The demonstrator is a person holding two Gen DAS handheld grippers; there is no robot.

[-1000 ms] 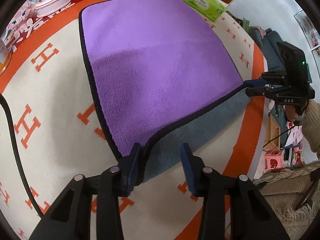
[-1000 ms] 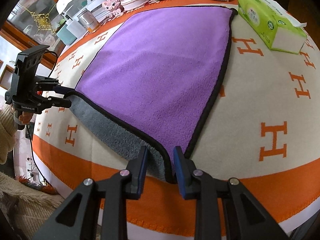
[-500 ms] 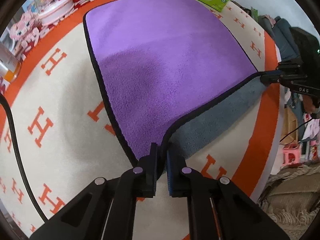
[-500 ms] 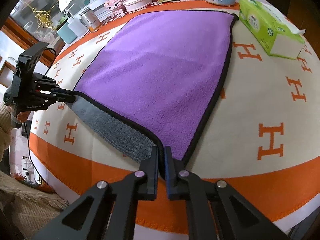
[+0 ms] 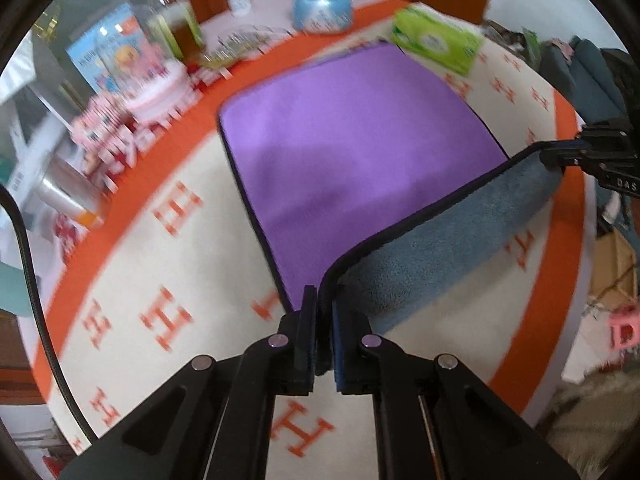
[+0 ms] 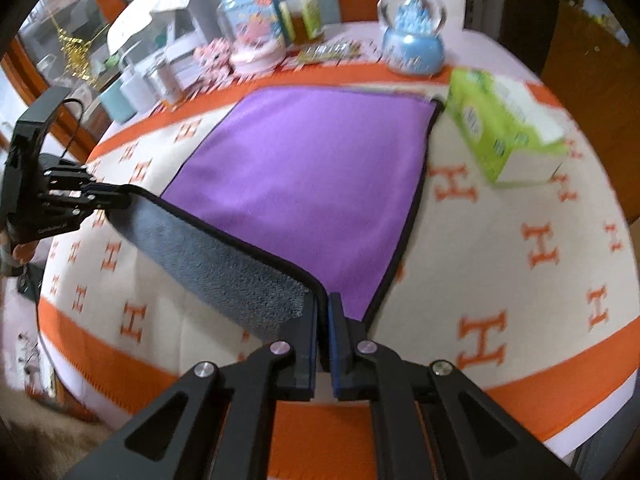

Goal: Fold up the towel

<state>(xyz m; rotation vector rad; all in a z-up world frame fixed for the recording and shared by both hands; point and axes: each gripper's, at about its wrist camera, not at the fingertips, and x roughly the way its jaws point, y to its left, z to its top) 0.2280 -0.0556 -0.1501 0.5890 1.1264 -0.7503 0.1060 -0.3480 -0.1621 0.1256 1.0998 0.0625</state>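
A purple towel [image 5: 360, 140] with a black hem and grey underside lies on the orange-and-cream tablecloth; it also shows in the right wrist view [image 6: 312, 172]. My left gripper [image 5: 325, 308] is shut on its near left corner and my right gripper [image 6: 323, 312] is shut on its near right corner. Both corners are raised off the table, so the near edge hangs between them with the grey underside [image 6: 224, 268] showing. Each gripper shows in the other's view, the right one [image 5: 560, 152] and the left one [image 6: 116, 196].
A green tissue box [image 6: 504, 128] stands just beyond the towel's far right corner. A blue snow globe [image 6: 412, 36], jars, boxes and pink trinkets [image 5: 148, 80] crowd the far edge of the table. A black cable [image 5: 32, 272] runs along the left.
Both grippers closed on the towel's near corners and have lifted them up and forward, raising the near edge off the table. The views tilted up toward the far side.
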